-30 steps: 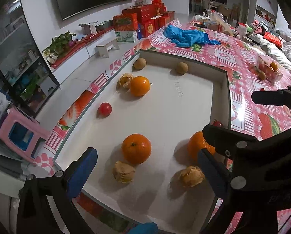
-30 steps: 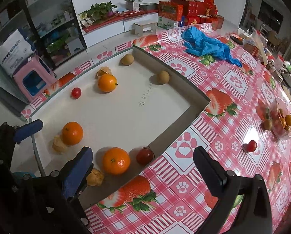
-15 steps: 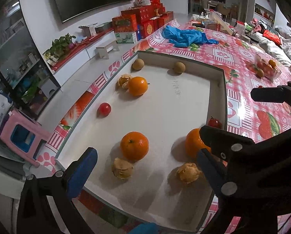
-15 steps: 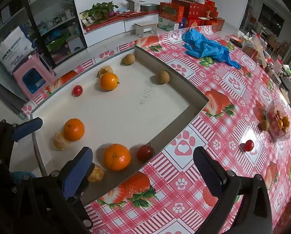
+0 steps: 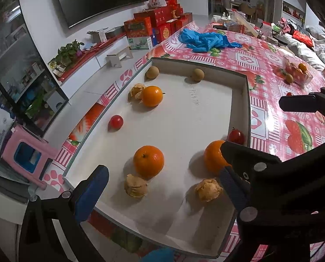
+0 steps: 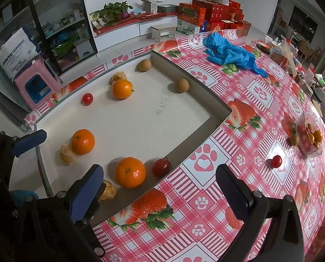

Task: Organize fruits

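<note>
In the left wrist view the left gripper (image 5: 162, 187) hangs over the near end of the shallow tray (image 5: 241, 91), its jaws wide apart and holding nothing. At the left of that frame a small tomato (image 5: 116, 122) lies alone; toward the centre an orange (image 5: 148, 162) touches a husked fruit (image 5: 135, 185), and at lower right a second orange (image 5: 213, 158) is partly hidden behind the right gripper's arm, with another husked fruit (image 5: 208, 190) just below it. In the right wrist view the right gripper (image 6: 160, 187) is also spread open and empty, hovering over the tray's near corner and the chequered desk (image 6: 238, 131). Far right in that frame a loose tomato (image 6: 276, 161) sits on the desk near a clear container of fruit (image 6: 309, 135). The likely step is fetching that stray tomato. To do it well, the right gripper should travel across with jaws apart, straddle the tomato squarely at its widest part, and close gently, since it looks soft and could roll or bruise.
</note>
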Action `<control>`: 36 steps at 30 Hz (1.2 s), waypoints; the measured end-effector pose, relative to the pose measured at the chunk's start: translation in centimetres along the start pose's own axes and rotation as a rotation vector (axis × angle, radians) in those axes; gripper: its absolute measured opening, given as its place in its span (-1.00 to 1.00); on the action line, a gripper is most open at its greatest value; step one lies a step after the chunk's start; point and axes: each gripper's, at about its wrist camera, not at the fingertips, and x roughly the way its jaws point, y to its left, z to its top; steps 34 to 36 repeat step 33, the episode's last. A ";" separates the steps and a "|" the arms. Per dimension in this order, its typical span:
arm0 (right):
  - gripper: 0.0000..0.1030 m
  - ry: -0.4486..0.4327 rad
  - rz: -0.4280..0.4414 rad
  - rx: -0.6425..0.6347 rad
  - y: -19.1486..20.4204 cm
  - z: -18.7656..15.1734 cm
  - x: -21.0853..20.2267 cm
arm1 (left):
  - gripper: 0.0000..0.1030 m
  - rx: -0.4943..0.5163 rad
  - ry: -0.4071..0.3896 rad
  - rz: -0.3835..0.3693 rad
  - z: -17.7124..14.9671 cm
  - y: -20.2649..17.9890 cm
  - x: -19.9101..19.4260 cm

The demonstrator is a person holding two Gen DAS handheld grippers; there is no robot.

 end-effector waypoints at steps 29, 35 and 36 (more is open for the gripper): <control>0.99 -0.002 0.003 -0.001 -0.1 -0.4 -0.3 | 1.00 0.025 -0.002 0.022 -0.5 -0.9 -0.3; 0.99 -0.005 0.005 0.002 -0.1 -0.8 -0.4 | 1.00 0.045 -0.019 0.033 -0.6 -1.2 -0.8; 0.99 -0.005 0.005 0.002 -0.1 -0.8 -0.4 | 1.00 0.045 -0.019 0.033 -0.6 -1.2 -0.8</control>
